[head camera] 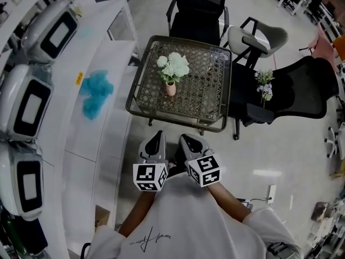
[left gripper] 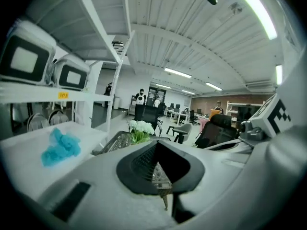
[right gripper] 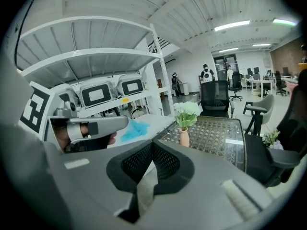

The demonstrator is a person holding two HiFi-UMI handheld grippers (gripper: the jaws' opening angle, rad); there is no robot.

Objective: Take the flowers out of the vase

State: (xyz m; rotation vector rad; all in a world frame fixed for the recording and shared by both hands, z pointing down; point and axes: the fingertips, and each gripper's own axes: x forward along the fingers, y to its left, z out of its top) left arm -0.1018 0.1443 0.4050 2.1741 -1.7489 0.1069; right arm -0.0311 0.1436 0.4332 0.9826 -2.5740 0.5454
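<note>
So it's an open office space with a pale floor, a white counter (head camera: pixel 81 134) and shelving running down my left side, and a square glass-topped wicker table (head camera: pixel 137 85) straight ahead. The little pink vase (head camera: pixel 170 88) stands upright near the middle of the table, and the bunch of white flowers (head camera: pixel 173 65) is in it, leaves and all, so nothing has been pulled out yet. A black mesh chair (head camera: pixel 197 7) sits on the far side of the table, a grey one (head camera: pixel 259 36) is off to the right, and there's another black chair (head camera: pixel 307 85) beside the table with a small loose sprig of pale flowers (head camera: pixel 264 85) lying on its seat. A crumpled blue cloth (head camera: pixel 96 93) is on the counter. Both grippers are tucked in close to my body on the near side of the table, side by side and well apart from the vase. The left gripper (head camera: pixel 156 136) has its jaws closed together with nothing between them; its own view just shows the table and flowers beyond the tips. The right gripper (head camera: pixel 190 139) is the same, jaws pressed together and empty, aimed toward the vase.
</note>
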